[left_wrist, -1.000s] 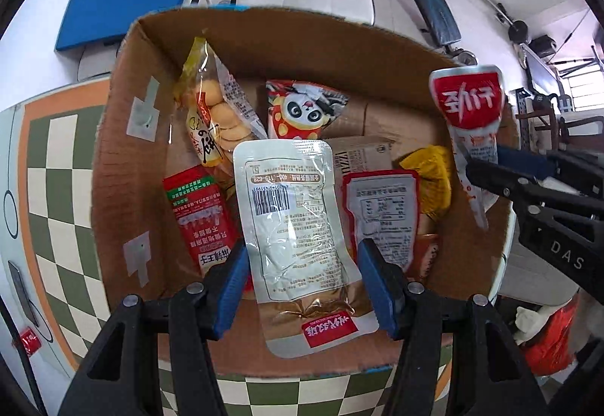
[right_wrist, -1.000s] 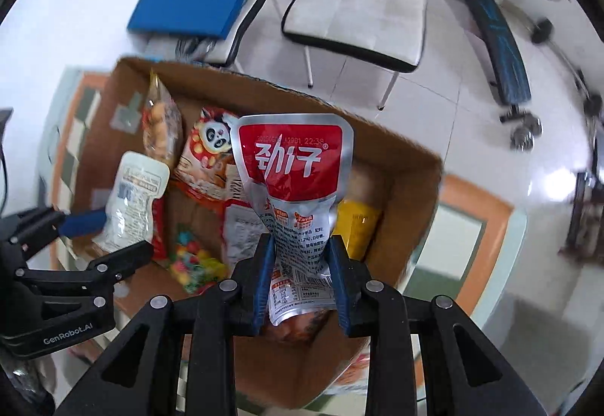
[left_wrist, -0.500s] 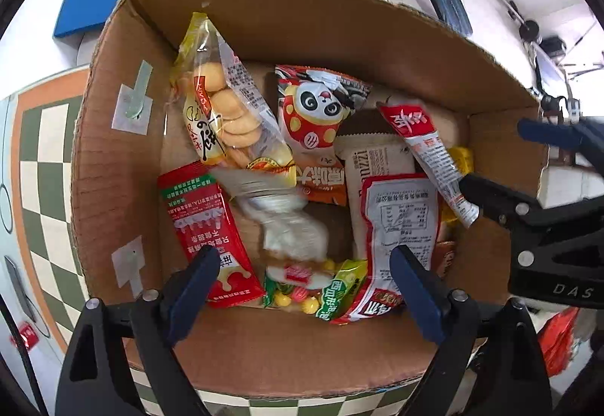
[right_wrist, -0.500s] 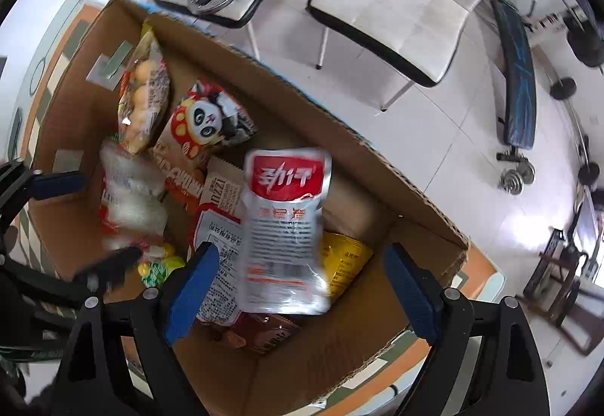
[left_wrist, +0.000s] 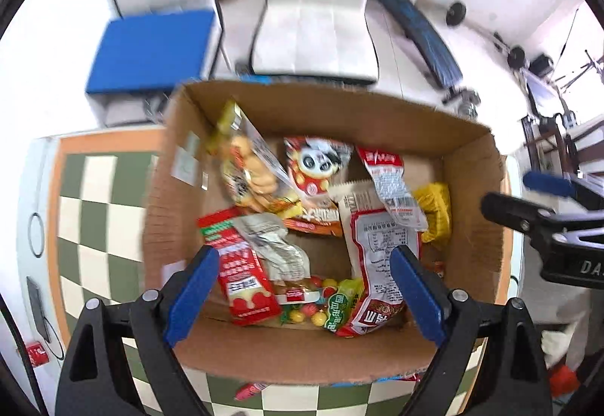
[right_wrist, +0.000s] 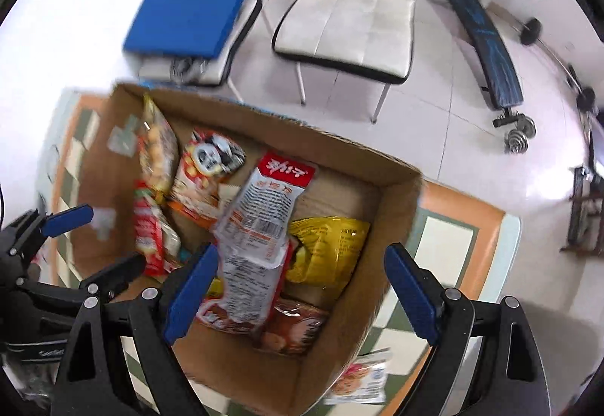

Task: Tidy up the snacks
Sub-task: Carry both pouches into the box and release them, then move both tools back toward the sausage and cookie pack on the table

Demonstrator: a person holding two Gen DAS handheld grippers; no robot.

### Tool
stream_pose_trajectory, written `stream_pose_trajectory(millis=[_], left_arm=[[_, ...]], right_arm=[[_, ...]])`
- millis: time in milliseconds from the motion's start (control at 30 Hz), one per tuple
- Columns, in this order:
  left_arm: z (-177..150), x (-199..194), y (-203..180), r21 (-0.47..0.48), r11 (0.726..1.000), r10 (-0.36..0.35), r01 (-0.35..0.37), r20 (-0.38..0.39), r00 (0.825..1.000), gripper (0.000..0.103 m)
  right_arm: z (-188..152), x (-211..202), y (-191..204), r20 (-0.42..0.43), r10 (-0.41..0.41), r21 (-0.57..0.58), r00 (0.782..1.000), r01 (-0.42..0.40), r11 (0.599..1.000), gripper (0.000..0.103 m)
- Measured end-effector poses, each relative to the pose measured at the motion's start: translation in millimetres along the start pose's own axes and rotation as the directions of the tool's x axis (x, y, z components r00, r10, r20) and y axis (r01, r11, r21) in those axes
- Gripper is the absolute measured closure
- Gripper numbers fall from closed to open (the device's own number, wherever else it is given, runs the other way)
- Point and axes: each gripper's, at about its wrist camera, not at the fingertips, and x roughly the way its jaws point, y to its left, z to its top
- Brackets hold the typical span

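Both pouches dropped since a second ago: left gripper (left_wrist: 304,287) let go of the clear pouch (left_wrist: 271,246), now crumpled in the cardboard box (left_wrist: 302,355) beside the red packet (left_wrist: 241,280); jaws spread wide, nothing between them. Right gripper (right_wrist: 302,287) released the red-topped pouch (right_wrist: 264,223), which lies across the box's other snacks, next to the yellow packet (right_wrist: 324,250); jaws wide, empty. Box sits on the checkered bench (left_wrist: 98,212); white chair (right_wrist: 351,16) behind it.

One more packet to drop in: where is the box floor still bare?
Bare cardboard shows along the cardboard box's near wall and between the panda packet and yellow packet. The middle is crowded with overlapping packets.
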Motion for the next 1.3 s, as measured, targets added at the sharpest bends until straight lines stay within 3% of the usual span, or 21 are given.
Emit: stream_pose_trajectory(millis=[100,233,333,433,500,600,800,900,1067,1300], left_arm=[[-14,-25,6,-0.005,0.998,0.06,-0.06,0.12,0.991,0.011],[-48,-54,5,0.04,0.994,0.087,-0.1,0.25,0.964,0.011],[-74,-66,5,0.047,0.994,0.08,-0.101,0.33,0.941,0.01],[-99,-71,6,0.063,0.997,0.015,-0.042,0.387,0.922,0.01],[-110,-63,4,0.094,0.995,-0.009,-0.024,0.333,0.943,0.01],[-125,-38,2,0.093,0.995,0.015,-0.04,0.256,0.967,0.011],[-160,29,8,0.075,0.994,0.069,-0.073,0.055,0.996,0.011],[-175,60,13,0.057,0.996,0.075,-0.073,-0.023,0.997,0.011],[-183,87,15,0.078,0.987,0.142,-0.137,-0.066,0.988,0.011],[-180,111,23,0.096,0.975,0.208,-0.199,-0.105,0.972,0.011]], right_arm=[[-28,-25,-6,0.082,0.043,0.074,0.996,-0.049,0.996,0.011],[-82,-47,-6,0.151,0.071,0.121,0.986,-0.09,0.989,0.011],[-119,-52,-5,0.173,0.069,0.151,0.983,-0.095,0.984,0.011],[-161,-50,-14,0.185,0.043,0.214,0.982,-0.082,0.973,0.011],[-186,-44,-21,0.183,0.026,0.259,0.983,-0.074,0.963,0.011],[-214,-25,-35,0.171,-0.008,0.314,0.985,-0.047,0.948,0.011],[-254,23,-68,0.09,-0.023,0.415,0.996,-0.016,0.91,0.01],[-262,48,-81,0.042,-0.038,0.427,0.998,0.016,0.904,0.01],[-263,86,-96,-0.032,-0.051,0.412,0.998,0.06,0.909,0.01],[-242,115,-104,-0.069,-0.057,0.371,0.996,0.078,0.925,0.01]])
